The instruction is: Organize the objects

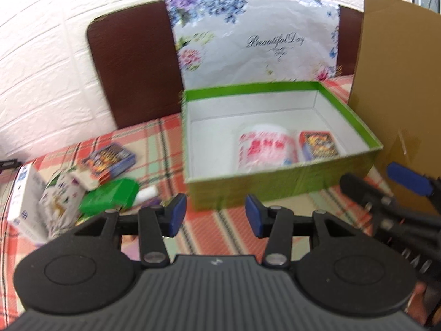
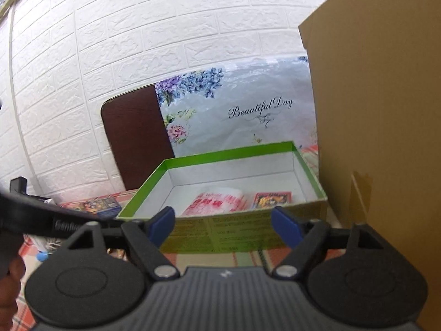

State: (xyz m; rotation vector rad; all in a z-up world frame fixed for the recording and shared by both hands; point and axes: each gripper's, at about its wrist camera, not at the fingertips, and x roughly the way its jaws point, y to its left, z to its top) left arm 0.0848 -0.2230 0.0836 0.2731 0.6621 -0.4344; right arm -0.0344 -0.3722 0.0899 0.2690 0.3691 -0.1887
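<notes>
An open green box (image 1: 275, 178) stands on the plaid cloth. Inside it lie a white pack with red print (image 1: 264, 149) and a red-edged picture card box (image 1: 318, 144). My left gripper (image 1: 216, 213) hovers open just before the box's near left corner, nothing between its blue pads. To the left lies a pile: a blue card box (image 1: 113, 157), a green packet (image 1: 110, 195), a patterned white box (image 1: 63, 201) and a plain white box (image 1: 24, 193). My right gripper (image 2: 224, 226) is open and empty in front of the green box's near wall (image 2: 234, 231).
The box's floral lid (image 1: 253, 41) stands upright behind it against a brown board (image 1: 132, 69). A tall cardboard sheet (image 1: 399, 82) walls off the right side close to the box. A small white bottle (image 1: 147, 193) lies by the green packet. A white brick wall is behind.
</notes>
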